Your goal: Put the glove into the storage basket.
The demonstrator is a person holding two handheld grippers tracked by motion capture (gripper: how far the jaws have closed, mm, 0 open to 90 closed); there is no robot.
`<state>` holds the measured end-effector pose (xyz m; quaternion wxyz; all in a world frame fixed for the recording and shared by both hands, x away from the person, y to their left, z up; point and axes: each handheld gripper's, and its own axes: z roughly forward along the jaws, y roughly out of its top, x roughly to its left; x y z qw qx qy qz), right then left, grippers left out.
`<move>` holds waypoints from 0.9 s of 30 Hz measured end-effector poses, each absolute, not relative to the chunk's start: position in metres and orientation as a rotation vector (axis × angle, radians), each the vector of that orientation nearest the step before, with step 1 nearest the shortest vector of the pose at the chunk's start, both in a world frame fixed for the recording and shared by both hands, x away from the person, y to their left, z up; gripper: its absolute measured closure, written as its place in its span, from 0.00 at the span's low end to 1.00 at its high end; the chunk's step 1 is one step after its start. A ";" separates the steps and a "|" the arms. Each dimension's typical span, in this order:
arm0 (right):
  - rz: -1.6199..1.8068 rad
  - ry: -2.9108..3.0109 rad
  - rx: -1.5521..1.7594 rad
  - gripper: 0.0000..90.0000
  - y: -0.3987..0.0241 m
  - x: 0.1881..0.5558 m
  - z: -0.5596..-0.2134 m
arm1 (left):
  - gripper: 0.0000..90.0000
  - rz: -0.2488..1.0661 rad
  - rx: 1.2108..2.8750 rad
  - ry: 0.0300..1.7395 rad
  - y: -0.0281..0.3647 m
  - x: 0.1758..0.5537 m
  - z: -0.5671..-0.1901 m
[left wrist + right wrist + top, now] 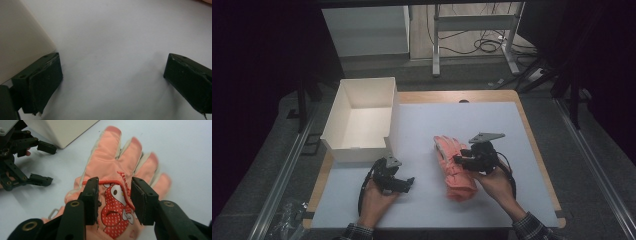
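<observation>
A salmon-pink glove [454,167] lies flat on the white mat, fingers pointing away from the person. In the right gripper view the glove [117,157] shows a red dotted cartoon patch on its back. My right gripper [460,160] hovers over the glove's middle; its jaws [115,181] stand apart on either side of the patch, with the pads not pressing the fabric. My left gripper [409,182] rests low on the mat to the glove's left, near the box's front corner. Its jaws [112,65] are wide apart with bare mat between them.
An open white box [359,152] stands at the table's back left, and its wall [20,37] is close beside the left jaw. The white mat [492,120] covers a wooden table. Table legs and cables stand on the floor behind.
</observation>
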<state>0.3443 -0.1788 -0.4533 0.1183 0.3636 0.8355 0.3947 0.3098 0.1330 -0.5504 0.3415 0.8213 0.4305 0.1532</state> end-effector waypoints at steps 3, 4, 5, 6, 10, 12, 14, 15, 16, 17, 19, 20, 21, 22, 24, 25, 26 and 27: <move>1.152 2.415 1.047 0.63 -0.198 0.344 -0.446 | 0.02 0.399 2.136 1.120 0.133 0.310 -0.550; 1.145 2.412 1.056 0.63 -0.203 0.345 -0.447 | 0.02 0.398 2.136 1.120 0.133 0.310 -0.550; 1.141 2.412 1.064 0.63 -0.209 0.346 -0.449 | 0.02 0.397 2.135 1.122 0.133 0.310 -0.550; 1.136 2.418 1.074 0.63 -0.215 0.347 -0.452 | 0.02 0.397 2.139 1.119 0.133 0.310 -0.550; 1.113 2.435 1.118 0.60 -0.234 0.346 -0.471 | 0.02 0.398 2.139 1.120 0.133 0.310 -0.550; 1.120 2.441 1.124 0.60 -0.237 0.345 -0.476 | 0.02 0.397 2.140 1.120 0.133 0.310 -0.550; 1.133 2.467 1.127 0.71 -0.243 0.337 -0.489 | 0.02 0.397 2.140 1.120 0.133 0.310 -0.550; 1.143 2.474 1.119 0.76 -0.245 0.334 -0.492 | 0.02 0.398 2.140 1.119 0.133 0.310 -0.550; 1.152 2.488 1.112 0.80 -0.246 0.331 -0.495 | 0.02 0.398 2.139 1.120 0.133 0.310 -0.550; 1.157 2.502 1.108 0.84 -0.246 0.327 -0.498 | 0.02 0.398 2.140 1.120 0.133 0.310 -0.550; 1.181 2.536 1.079 0.90 -0.245 0.320 -0.504 | 0.02 0.398 2.140 1.120 0.133 0.310 -0.550; 1.191 2.550 1.066 0.90 -0.245 0.317 -0.507 | 0.02 0.398 2.140 1.120 0.133 0.310 -0.550; 1.201 2.563 1.059 0.95 -0.242 0.315 -0.510 | 0.02 0.397 2.139 1.120 0.133 0.310 -0.550; 1.212 2.576 1.058 0.96 -0.240 0.313 -0.511 | 0.02 0.398 2.140 1.120 0.133 0.310 -0.550; 1.207 2.594 1.040 0.98 -0.234 0.311 -0.515 | 0.02 0.398 2.140 1.120 0.133 0.310 -0.550; 1.207 2.594 1.040 0.98 -0.234 0.311 -0.515 | 0.02 0.398 2.140 1.120 0.133 0.310 -0.550; 1.217 2.597 1.038 0.99 -0.233 0.311 -0.516 | 0.02 0.398 2.140 1.120 0.133 0.310 -0.550; 1.234 2.612 1.042 0.99 -0.229 0.311 -0.516 | 0.02 0.397 2.140 1.120 0.133 0.310 -0.550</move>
